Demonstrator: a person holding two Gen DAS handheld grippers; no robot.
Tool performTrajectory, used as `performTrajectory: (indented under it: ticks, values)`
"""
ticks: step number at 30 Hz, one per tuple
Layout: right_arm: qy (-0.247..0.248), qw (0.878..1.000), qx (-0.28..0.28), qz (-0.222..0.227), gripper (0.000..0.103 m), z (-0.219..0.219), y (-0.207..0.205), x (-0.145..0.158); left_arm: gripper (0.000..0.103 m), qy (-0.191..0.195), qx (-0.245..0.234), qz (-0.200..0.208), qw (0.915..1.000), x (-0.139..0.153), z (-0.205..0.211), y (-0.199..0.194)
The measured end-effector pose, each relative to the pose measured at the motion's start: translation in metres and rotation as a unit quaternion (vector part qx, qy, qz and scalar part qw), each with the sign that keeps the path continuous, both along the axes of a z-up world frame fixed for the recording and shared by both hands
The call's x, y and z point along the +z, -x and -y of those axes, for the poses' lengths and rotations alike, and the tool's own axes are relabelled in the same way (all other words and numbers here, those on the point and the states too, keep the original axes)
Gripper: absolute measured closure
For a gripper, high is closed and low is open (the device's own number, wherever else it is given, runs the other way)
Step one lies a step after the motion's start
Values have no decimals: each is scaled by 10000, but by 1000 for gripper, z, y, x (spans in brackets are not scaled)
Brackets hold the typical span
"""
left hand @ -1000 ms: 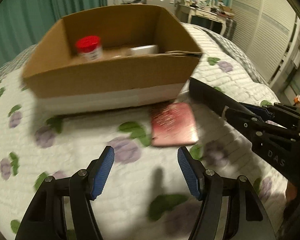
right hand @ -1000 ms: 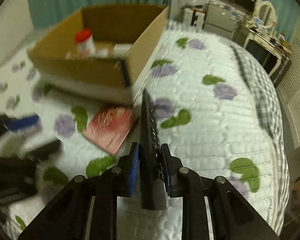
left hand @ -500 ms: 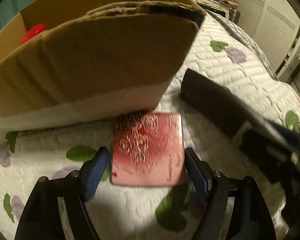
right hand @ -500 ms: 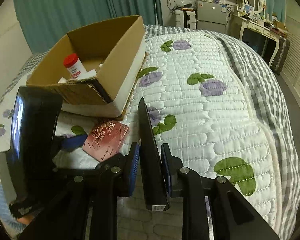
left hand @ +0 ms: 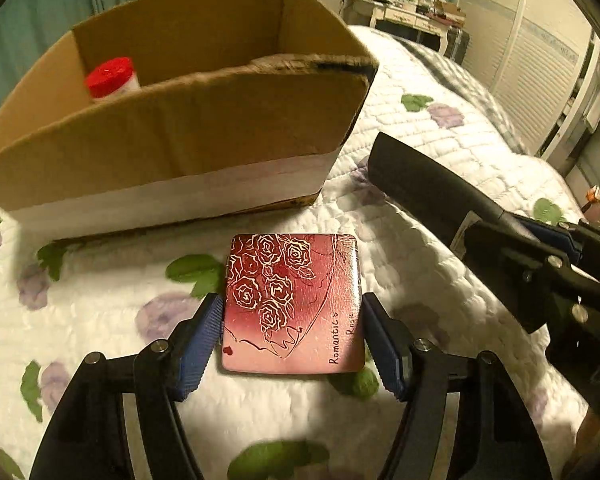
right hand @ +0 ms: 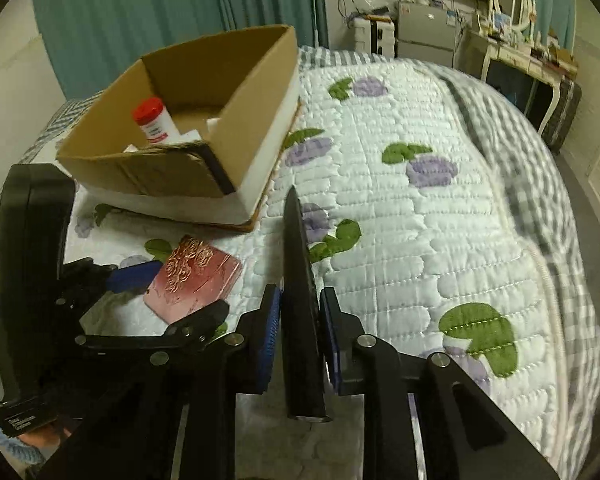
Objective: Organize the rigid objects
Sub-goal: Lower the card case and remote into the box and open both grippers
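Observation:
A flat pink tin with a rose pattern (left hand: 294, 304) lies on the quilt in front of a cardboard box (left hand: 172, 136). My left gripper (left hand: 294, 340) is open, its blue pads (left hand: 198, 344) on either side of the tin, at its edges. My right gripper (right hand: 298, 344) is shut on a long black remote control (right hand: 300, 300), held edge-up above the quilt; it shows at the right of the left wrist view (left hand: 432, 184). The tin (right hand: 196, 280) and box (right hand: 204, 128) also show in the right wrist view. A red-capped bottle (right hand: 154, 120) stands inside the box.
The bed's white quilt (right hand: 420, 220) with purple flowers spreads to the right. White flat items lie in the box beside the bottle. Teal curtains (right hand: 140, 20), a dressing table (right hand: 532, 60) and a small fridge stand beyond the bed.
My left gripper has come down and forward over the tin, so its pads now flank it. The box has receded in its view. My right gripper keeps holding the remote.

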State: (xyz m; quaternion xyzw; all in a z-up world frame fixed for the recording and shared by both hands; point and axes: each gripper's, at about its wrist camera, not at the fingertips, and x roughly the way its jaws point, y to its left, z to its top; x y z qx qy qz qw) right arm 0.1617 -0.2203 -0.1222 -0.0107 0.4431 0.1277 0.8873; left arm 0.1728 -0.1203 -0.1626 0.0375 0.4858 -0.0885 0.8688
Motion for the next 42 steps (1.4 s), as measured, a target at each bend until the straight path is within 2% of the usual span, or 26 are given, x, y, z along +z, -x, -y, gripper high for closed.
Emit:
performTrajectory:
  ticks: [9, 14, 21, 25, 31, 34, 41, 42]
  values:
    - [185, 9993, -251, 206, 84, 3, 23, 30, 33, 205, -36, 396, 9990, 56, -14, 26]
    - [224, 9978, -345, 518, 84, -5, 30, 67, 33, 325, -41, 798, 9963, 97, -32, 37]
    - [135, 9931, -218, 1141, 84, -35, 12, 132, 33, 314, 155, 1175, 9924, 142, -66, 18]
    - [39, 9906, -77, 1365, 84, -57, -10, 152, 33, 250, 258, 1310, 9907, 156, -86, 2]
    - [-130, 9891, 85, 1462, 84, -84, -47, 152, 33, 99, 379, 1286, 9909, 155, -113, -43]
    - [-157, 9897, 144, 1418, 84, -93, -66, 139, 33, -170, 396, 1293, 9907, 145, -114, -65]
    - [-270, 9921, 208, 1206, 84, -96, -99, 99, 33, -285, 466, 1086, 9926, 114, -121, -104]
    - [-284, 9924, 216, 1178, 84, -96, -101, 95, 33, -345, 505, 1168, 9913, 112, -121, -106]
